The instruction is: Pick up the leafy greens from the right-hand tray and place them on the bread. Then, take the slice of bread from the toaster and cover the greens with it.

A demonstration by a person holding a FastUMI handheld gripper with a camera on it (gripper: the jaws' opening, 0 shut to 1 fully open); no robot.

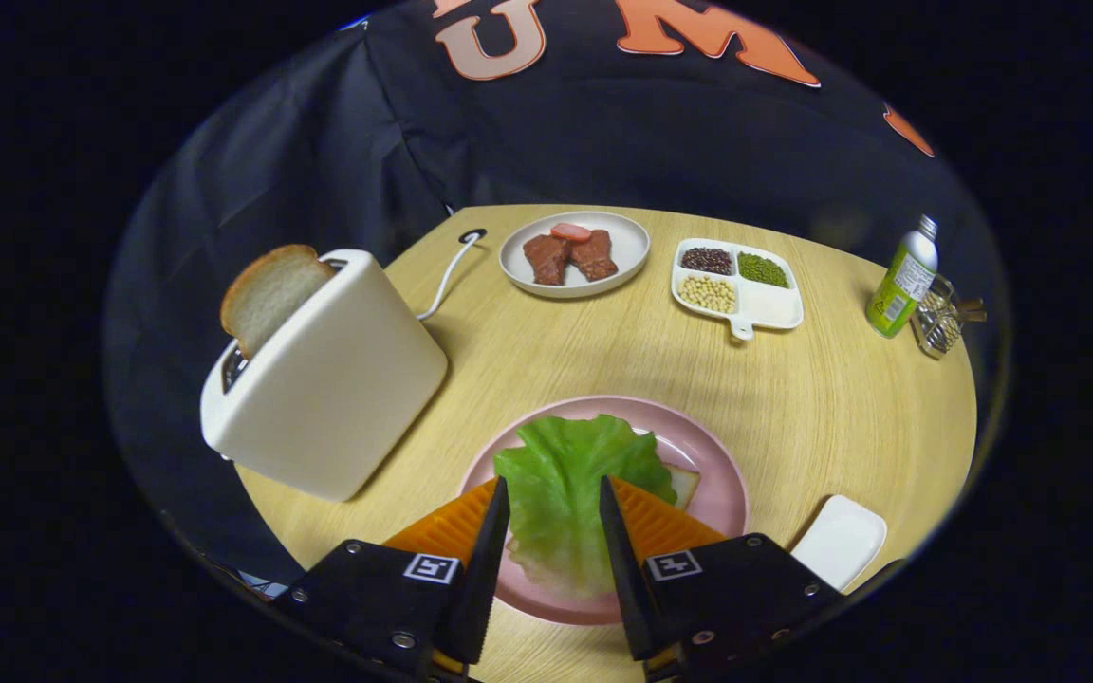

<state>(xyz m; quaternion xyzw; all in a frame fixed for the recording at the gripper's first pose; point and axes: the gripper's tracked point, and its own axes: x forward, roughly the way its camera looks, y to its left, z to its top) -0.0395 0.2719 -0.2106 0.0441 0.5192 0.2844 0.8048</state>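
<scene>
Single fisheye view, riding on the gripper point(554, 493), looking forward and steeply down along its two fingers, which stand apart. Camera sits low and close over the near edge of the table point(822, 417), right above the pink plate point(713, 474). Faces the far wall. Toaster point(324, 375) near left; meat plate point(573, 254) and divided tray point(738, 285) far; bottle point(902, 280) far right.

The gripper point(554, 503) is held low at the near edge of the scene, pointed forward and angled downward. Its jaws are spread apart, the two fingers point(494, 531) set level, with nothing pressed between them.
</scene>
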